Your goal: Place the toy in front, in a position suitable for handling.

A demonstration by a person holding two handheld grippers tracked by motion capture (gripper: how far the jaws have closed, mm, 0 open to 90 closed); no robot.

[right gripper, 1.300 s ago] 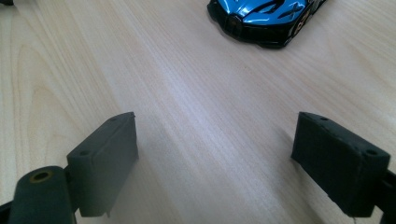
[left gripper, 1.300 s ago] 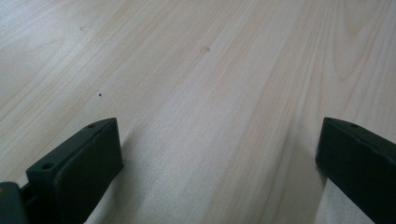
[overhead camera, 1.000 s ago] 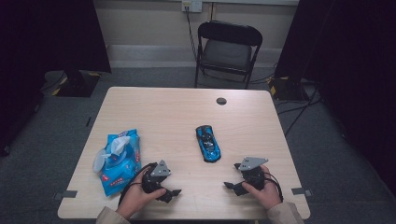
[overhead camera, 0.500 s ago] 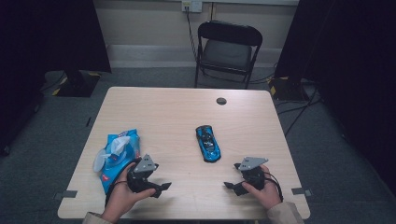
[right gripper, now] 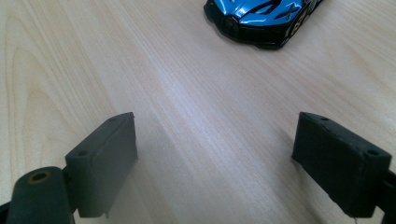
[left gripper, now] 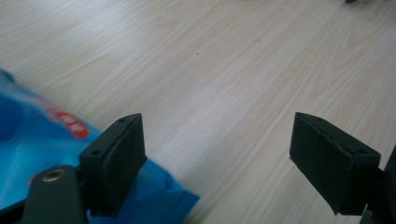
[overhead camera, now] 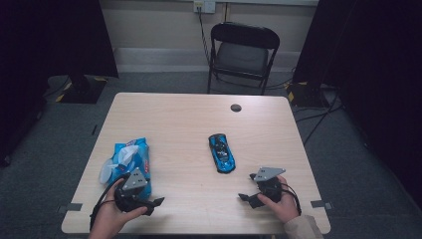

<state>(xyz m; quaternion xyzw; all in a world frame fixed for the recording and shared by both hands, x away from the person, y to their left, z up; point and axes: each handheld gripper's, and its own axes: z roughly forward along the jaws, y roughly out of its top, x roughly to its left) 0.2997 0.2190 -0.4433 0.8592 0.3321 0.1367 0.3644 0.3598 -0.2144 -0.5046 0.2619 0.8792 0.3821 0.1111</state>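
Wipes pack (overhead camera: 130, 162), blue and soft, lay at the left side of the tabletop (overhead camera: 189, 124), its near end just beside the left claw (overhead camera: 152, 203). From the high view that claw sat at the pack's near corner with a hand (overhead camera: 112, 216) around its body; whether it touched the pack could not be told there. The left gripper view gave more: the pack's blue corner (left gripper: 56, 154) lay under and behind one black pad, while bare wood filled the gap between the jaws, which stood wide apart, had just been closing a little, and held nothing. The right claw (overhead camera: 247, 198) rested near the tabletop's front right. Its own camera showed its jaws spread wide over bare wood, nothing between them, with the nose of a blue toy car (right gripper: 261, 18) ahead and well clear. The high view placed that car (overhead camera: 222, 152) near the middle, between the two claws, and showed a folding chair (overhead camera: 243, 52) beyond the far edge.
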